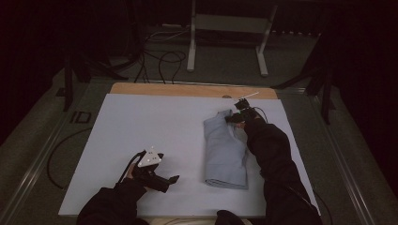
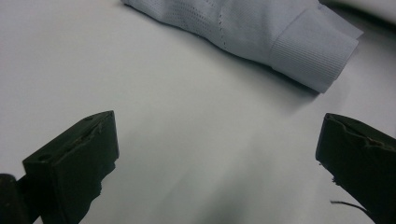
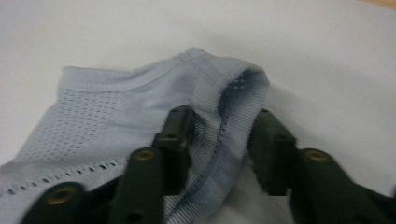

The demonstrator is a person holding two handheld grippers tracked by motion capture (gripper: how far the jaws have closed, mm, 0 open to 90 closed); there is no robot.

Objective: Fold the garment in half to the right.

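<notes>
A white sheet (image 1: pixel 155 126) lies under the right claw (image 1: pixel 233 118). Beyond the claw are a wooden table edge (image 1: pixel 187 90), floor cables (image 1: pixel 162 58) and a metal frame (image 1: pixel 225 22).

From my remote station, the high view looks forward and down over the whole white table (image 1: pixel 141 136). The left gripper view sits low, facing across bare tabletop toward the folded blue garment (image 2: pixel 261 32). The right gripper view presses close on that same garment, which all three share.
</notes>
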